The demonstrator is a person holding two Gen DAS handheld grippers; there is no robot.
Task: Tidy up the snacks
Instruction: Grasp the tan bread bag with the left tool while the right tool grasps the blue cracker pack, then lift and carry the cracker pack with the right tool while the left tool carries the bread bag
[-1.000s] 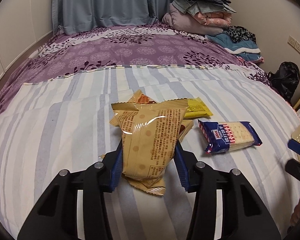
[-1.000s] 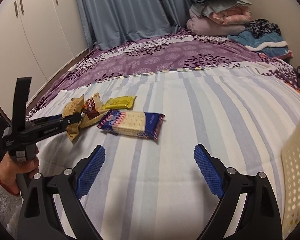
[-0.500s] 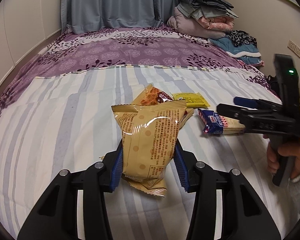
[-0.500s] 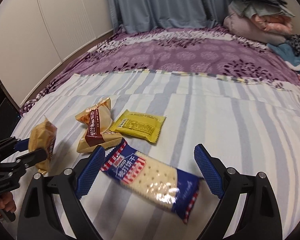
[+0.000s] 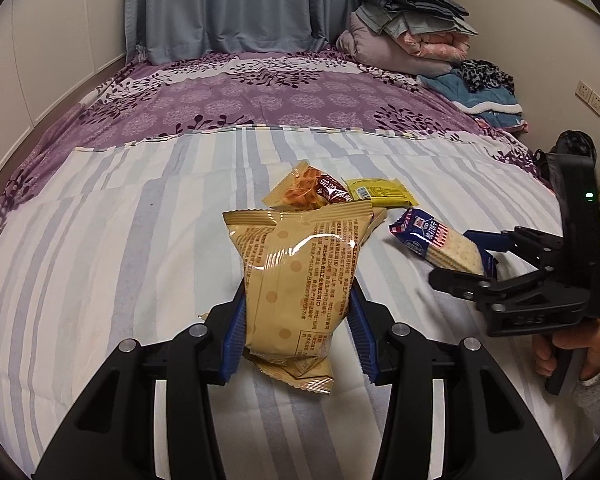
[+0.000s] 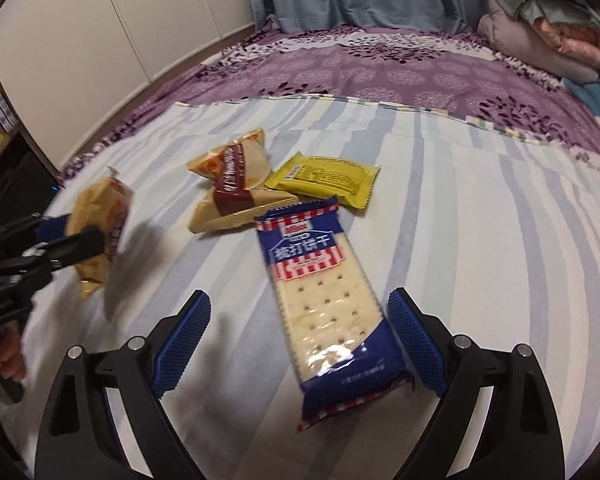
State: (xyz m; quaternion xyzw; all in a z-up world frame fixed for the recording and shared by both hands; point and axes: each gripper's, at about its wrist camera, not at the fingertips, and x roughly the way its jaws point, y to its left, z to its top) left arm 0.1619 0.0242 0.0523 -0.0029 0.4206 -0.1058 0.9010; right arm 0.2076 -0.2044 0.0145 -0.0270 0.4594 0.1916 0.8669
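The long blue cracker packet (image 6: 332, 304) lies lengthwise between the wide, just-closing right gripper (image 6: 300, 340); striped bedsheet (image 6: 500, 260) lies open rightward. The tan crinkly snack bag (image 5: 296, 284) is clamped upright by the left gripper (image 5: 296, 336).

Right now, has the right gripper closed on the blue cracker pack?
No, the right gripper straddles the blue cracker pack, with a gap at its left pad.

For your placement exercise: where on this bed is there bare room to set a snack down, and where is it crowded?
Free: the striped sheet left of the tan packet held in the left gripper, and the stripes right of the cracker pack. Crowded: the middle, where the brown-banded packets, the yellow packet and the cracker pack cluster.
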